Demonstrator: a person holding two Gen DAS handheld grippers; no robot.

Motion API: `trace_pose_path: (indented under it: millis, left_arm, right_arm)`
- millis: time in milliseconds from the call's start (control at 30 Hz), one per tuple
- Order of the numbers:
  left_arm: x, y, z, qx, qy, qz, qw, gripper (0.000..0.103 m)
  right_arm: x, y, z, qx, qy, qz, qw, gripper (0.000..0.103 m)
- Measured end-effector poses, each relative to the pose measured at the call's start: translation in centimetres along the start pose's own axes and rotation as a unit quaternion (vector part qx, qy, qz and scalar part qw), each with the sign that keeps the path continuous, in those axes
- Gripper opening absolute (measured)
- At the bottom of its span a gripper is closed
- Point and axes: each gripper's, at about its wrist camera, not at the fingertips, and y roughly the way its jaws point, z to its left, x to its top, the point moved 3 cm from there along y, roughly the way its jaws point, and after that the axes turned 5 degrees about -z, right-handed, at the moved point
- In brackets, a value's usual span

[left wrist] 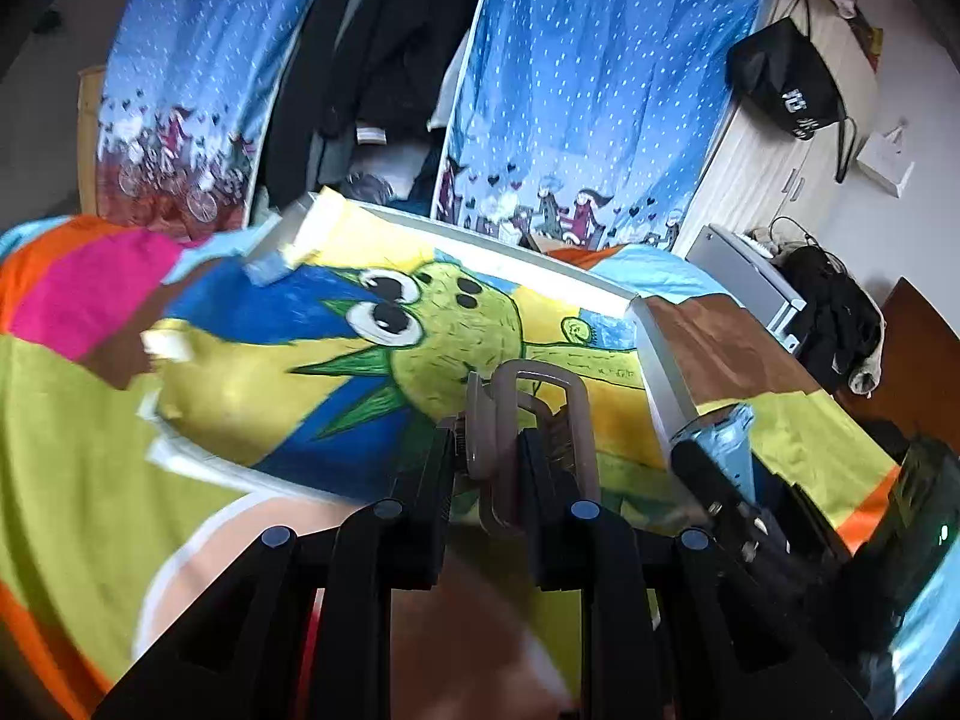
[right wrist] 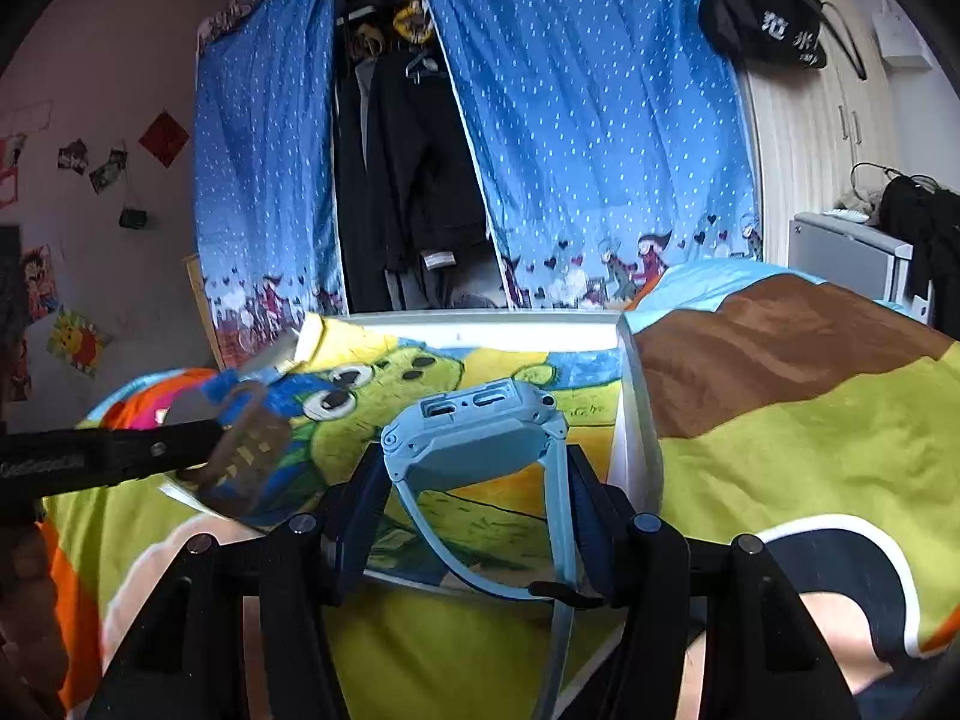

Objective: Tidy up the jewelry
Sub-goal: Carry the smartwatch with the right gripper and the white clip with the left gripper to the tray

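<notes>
holding a taupe watch by its soft strap, the left gripper pinches it above the painted tray. the right gripper clamps a light blue smartwatch by its stiff case, the limp band dangling; grip the case, not the floppy strap. the taupe watch's face is hidden, and blur hides the tray's near edge.

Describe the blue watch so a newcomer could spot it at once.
Start at the shallow white box with the green cartoon creature painted inside, lying on the bright bedspread. Just above it, the right gripper holds the light blue watch by its straps. The left gripper's brownish watch has a darker band.
</notes>
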Motion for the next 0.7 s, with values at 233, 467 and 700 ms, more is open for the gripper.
trace_pose_path:
  millis: [233,467,700]
  left_arm:
    - [-0.5,4.0,1.3,0.014,-0.048,0.055,0.9972,0.018]
    - [-1.5,4.9,2.1,0.023,-0.061,0.084,0.9944,0.02]
    - [-0.6,1.7,2.0,0.025,-0.073,0.058,0.9953,0.06]
  right_arm:
    - [-1.2,2.6,-0.3,-0.001,-0.002,0.031,1.0,0.056]
    - [-1.2,2.5,-2.3,-0.006,0.036,0.047,0.998,0.059]
    - [-0.1,0.6,-3.4,-0.016,0.06,0.037,0.997,0.075]
